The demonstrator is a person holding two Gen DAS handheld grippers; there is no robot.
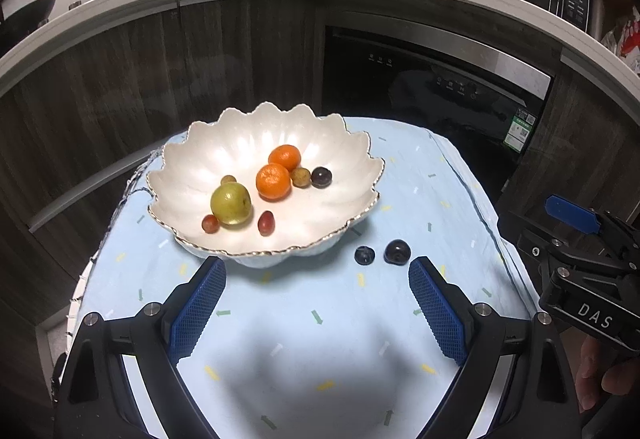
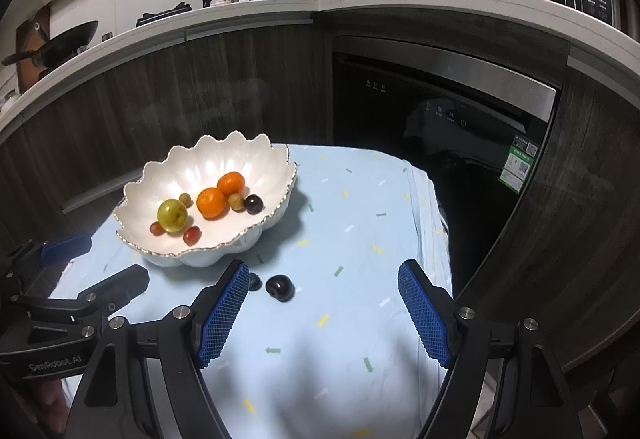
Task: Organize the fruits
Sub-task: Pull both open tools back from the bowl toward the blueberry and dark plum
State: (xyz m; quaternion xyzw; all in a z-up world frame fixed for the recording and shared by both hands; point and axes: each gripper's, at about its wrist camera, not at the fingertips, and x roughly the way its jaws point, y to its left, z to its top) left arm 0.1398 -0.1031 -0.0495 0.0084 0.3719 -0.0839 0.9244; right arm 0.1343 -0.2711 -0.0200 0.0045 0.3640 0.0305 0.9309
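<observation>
A white scalloped bowl [image 1: 200,159] [image 2: 256,155] stands on the light blue cloth and holds two oranges [image 1: 274,181], a green fruit [image 1: 231,205], two red grapes, two small brownish fruits and a dark cherry [image 1: 321,176]. Two dark fruits lie on the cloth to the bowl's right: a blueberry [image 1: 364,255] and a cherry [image 1: 397,252] [image 2: 280,288]. My left gripper [image 1: 316,271] is open and empty, just short of the bowl's near rim. My right gripper [image 2: 320,275] is open and empty, with the loose cherry just ahead between its fingers; its left finger partly hides the blueberry [image 2: 254,281].
The small table under the blue cloth [image 1: 312,319] ends close on the right and far side. Behind it are dark wood cabinets and a built-in black appliance [image 1: 432,87]. The counter above carries bottles, a spice rack and a microwave. The right gripper shows at the left view's right edge [image 1: 580,251].
</observation>
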